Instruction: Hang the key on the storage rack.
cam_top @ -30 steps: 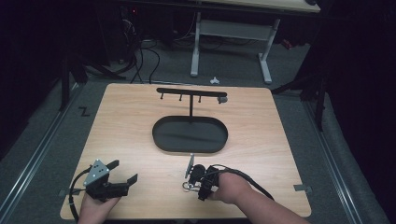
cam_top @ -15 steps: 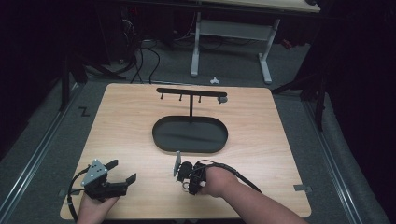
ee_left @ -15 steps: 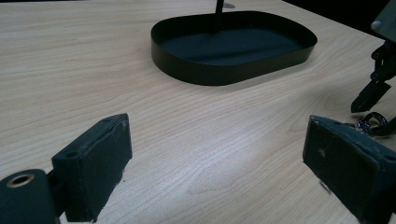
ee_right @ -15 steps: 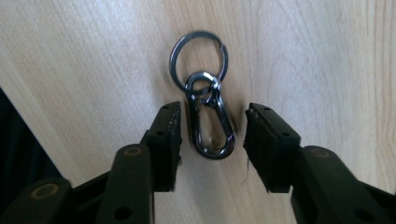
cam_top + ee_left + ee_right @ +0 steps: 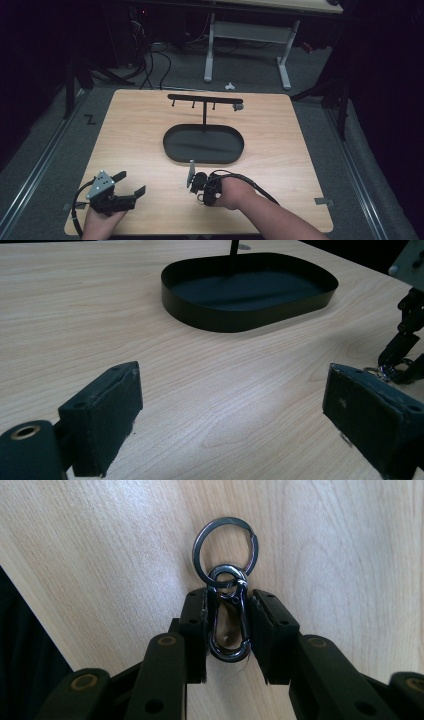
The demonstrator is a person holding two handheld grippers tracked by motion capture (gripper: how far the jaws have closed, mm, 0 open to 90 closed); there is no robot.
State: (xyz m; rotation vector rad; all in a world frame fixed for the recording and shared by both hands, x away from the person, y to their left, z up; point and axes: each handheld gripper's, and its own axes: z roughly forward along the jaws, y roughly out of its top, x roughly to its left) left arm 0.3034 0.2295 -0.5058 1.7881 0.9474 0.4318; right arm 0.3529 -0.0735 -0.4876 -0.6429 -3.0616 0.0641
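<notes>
Metal carabiner clip (image 5: 228, 630) with its key ring (image 5: 226, 551) sits pinched between the jaws of our right gripper (image 5: 228, 635), low over the pale wood surface (image 5: 280, 135) near its front edge. Our left gripper (image 5: 129, 184) rests at the front left, jaws spread wide. Beyond stands a black oval tray (image 5: 204, 145) bearing a hook rack (image 5: 202, 98). Grey carpet (image 5: 320, 75), cables and another table's legs (image 5: 284, 65) lie behind in dim light.

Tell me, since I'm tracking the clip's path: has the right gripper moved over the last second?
Yes. The right gripper moved left along the tray's near edge.
</notes>
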